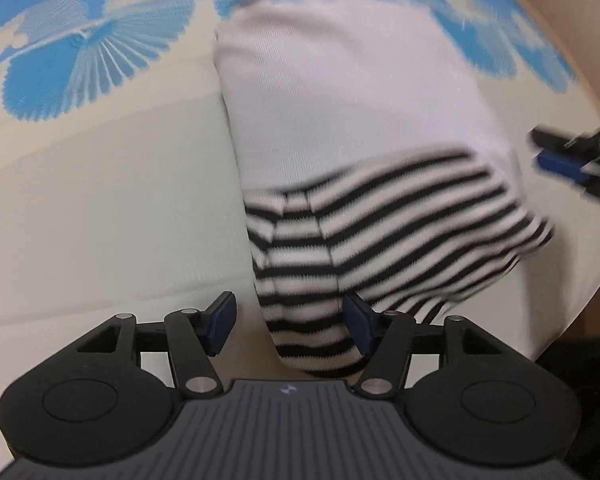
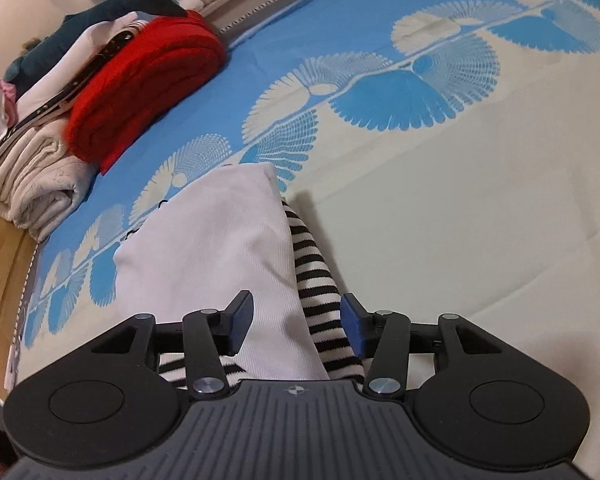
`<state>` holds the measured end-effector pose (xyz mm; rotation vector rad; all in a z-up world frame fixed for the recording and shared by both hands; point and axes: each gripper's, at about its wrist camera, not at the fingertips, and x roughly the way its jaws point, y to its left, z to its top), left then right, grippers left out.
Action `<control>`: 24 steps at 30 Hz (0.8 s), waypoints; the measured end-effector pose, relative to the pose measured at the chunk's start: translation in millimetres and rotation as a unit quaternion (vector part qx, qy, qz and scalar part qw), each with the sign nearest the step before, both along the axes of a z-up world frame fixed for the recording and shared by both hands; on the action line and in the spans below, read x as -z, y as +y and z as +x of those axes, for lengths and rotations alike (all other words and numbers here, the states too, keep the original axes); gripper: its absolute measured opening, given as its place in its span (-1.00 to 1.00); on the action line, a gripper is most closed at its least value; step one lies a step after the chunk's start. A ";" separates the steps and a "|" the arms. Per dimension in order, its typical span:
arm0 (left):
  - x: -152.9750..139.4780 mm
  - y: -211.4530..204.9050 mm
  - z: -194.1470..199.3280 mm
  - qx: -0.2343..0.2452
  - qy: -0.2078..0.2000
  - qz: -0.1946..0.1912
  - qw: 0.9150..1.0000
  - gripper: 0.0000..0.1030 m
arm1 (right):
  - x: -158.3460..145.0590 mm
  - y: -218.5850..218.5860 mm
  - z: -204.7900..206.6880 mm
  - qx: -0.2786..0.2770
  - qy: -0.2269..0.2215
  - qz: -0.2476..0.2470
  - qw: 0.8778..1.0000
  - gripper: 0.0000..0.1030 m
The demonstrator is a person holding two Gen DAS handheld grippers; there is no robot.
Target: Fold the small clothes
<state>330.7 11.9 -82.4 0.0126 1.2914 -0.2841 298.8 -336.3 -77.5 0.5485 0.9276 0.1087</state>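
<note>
A small white ribbed top (image 1: 340, 100) with black-and-white striped sleeves (image 1: 380, 232) lies folded on the bed cover. My left gripper (image 1: 290, 326) points steeply down at its near end. Its jaws are apart, and a striped sleeve lies between them against the right pad, clear of the left pad. In the right wrist view the same top (image 2: 220, 240) and a striped sleeve (image 2: 320, 280) pass between the spread fingers of my right gripper (image 2: 296, 328), which is open. The right gripper (image 1: 560, 152) also shows at the garment's right edge in the left wrist view.
The bed cover (image 2: 440, 208) is cream with blue fan shapes. At its far left corner are a folded red blanket (image 2: 140, 80), a rolled cream towel (image 2: 36, 188), and a dark shark plush (image 2: 100, 12). A wooden bed edge (image 2: 0, 248) runs along the left.
</note>
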 end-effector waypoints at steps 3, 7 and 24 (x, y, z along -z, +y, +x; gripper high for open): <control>-14.1 19.9 6.3 -0.036 -0.026 -0.049 0.998 0.32 | 4.7 6.2 11.2 0.002 0.004 0.002 1.000 0.08; -17.7 47.7 22.1 -0.122 -0.045 -0.076 0.989 0.44 | 15.6 16.1 29.1 0.001 0.014 0.009 1.000 0.09; 42.6 61.5 81.2 -0.256 -0.017 -0.202 0.945 0.66 | 34.5 16.1 48.2 0.013 0.042 -0.016 0.999 -0.73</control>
